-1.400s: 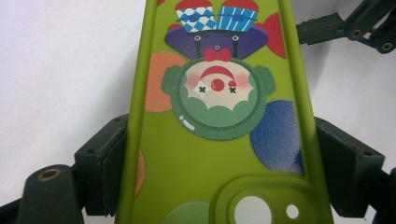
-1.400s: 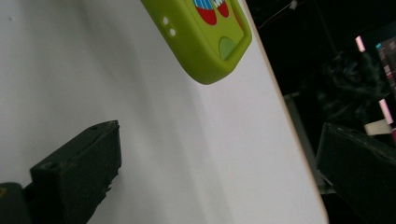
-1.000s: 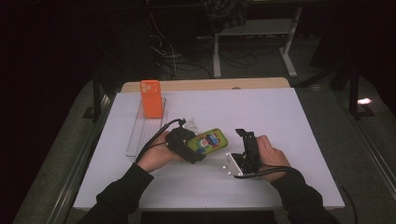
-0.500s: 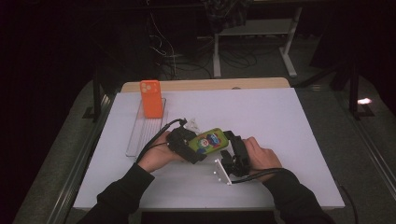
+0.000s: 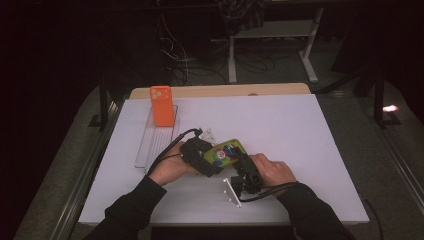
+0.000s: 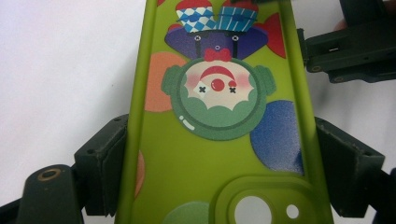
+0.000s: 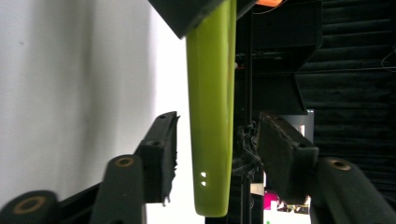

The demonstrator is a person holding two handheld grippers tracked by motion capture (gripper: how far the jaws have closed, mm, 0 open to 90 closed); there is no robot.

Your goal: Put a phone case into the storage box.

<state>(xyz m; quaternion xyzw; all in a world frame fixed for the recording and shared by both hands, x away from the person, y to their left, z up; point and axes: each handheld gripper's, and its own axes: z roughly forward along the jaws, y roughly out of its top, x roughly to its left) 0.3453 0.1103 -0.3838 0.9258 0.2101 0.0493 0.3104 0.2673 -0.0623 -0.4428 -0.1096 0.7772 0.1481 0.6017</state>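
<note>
A green phone case printed with a clown face is held just above the white table. My left gripper is shut on it, its pads pressing the case's two long sides. My right gripper has come up to the case's right end. In the right gripper view the case stands edge-on between the jaws of that gripper, with a gap on each side. Those jaws have just been closing and do not touch the case.
An orange phone stands upright at the far end of a clear plastic rack on the table's left. The white table top spreads wide to the right. Beyond the far edge lie cables and dark desk legs.
My right gripper has moved left to the green case, and its jaws have narrowed around the case's end. The left gripper and the case have stayed put.
</note>
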